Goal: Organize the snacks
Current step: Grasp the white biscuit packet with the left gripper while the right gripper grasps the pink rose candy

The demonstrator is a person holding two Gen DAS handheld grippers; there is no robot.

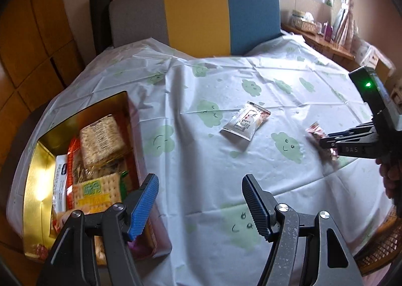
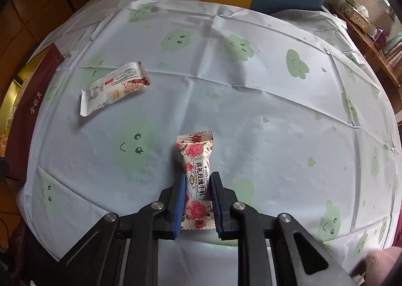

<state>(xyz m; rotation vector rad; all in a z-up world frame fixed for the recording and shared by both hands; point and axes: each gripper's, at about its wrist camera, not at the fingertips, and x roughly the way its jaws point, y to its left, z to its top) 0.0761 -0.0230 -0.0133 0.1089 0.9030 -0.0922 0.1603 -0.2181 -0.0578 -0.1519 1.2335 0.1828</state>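
My right gripper (image 2: 198, 181) is shut on a rose-patterned nougat packet (image 2: 196, 160), held over the table; the packet also shows in the left wrist view (image 1: 317, 132) at the right gripper (image 1: 324, 142). A white snack bar packet (image 1: 246, 120) lies on the cloth mid-table, seen too in the right wrist view (image 2: 114, 89). My left gripper (image 1: 201, 200) is open and empty, next to a gold-lined box (image 1: 37, 175) that holds several cracker and snack packs (image 1: 100, 140).
The table has a white cloth with green cloud faces (image 1: 226, 160). A grey, yellow and blue chair back (image 1: 196, 14) stands behind it. The box's dark red side (image 2: 32, 105) is at the table's left. A wooden shelf with clutter (image 1: 326, 35) is at far right.
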